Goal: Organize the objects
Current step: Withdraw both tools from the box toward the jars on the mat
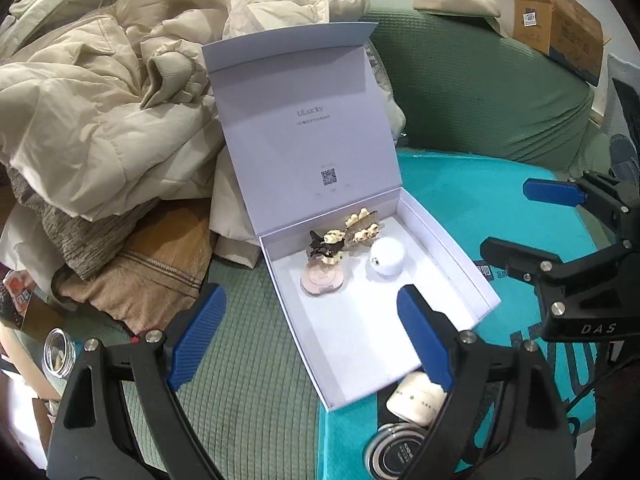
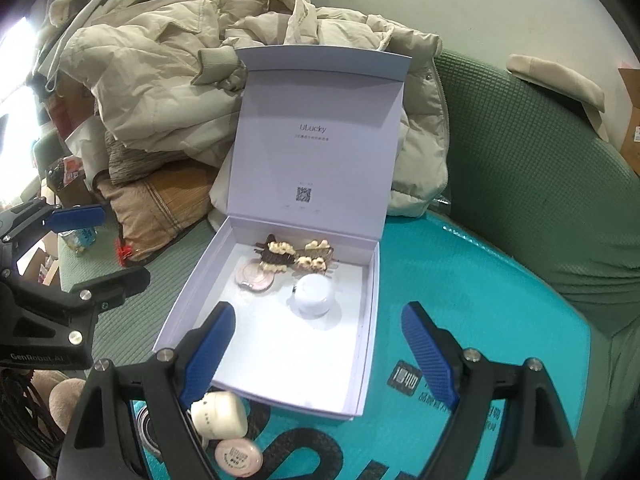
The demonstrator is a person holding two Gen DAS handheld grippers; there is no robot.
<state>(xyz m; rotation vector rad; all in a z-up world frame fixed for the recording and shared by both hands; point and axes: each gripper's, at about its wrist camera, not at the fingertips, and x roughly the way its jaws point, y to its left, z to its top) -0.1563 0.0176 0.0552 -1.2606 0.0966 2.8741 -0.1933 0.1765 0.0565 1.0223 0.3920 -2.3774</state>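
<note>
The white rigid-card gift box with hinged lid (image 2: 280, 344) sits on a teal plastic mat (image 2: 480, 320) on a green textured sofa (image 2: 540, 200). Its lid stands upright against a heap of cream padded jackets (image 2: 160, 80).

Contents at the rear of the tray:
- two brown hair claw clips with cream flower trim (image 2: 294, 258), lying across the back wall, long axes roughly parallel to the hinge;
- a flat pink round compact (image 2: 256, 278), lying face up;
- a small white round jar (image 2: 314, 294), upright.

Outside the box, just beside its near corner, lie a cream oblong earbud-type case (image 2: 220, 414), a small pink round tin (image 2: 238, 454) and a round metal-rimmed container (image 1: 396, 454).

The left gripper (image 1: 316, 336) and the right gripper (image 2: 320, 356) both hold their blue pads apart with nothing between them; both hover above the near edge of the box.

Handling, as judged: the cream case is probably light, hard and smooth, so it may slip. Grip across its short axis, at the middle. It lies on its side; which way its long axis runs cannot be told with confidence. The round tins offer no preferred axis; grip across the diameter. The claw clips look fragile at the trim.
</note>
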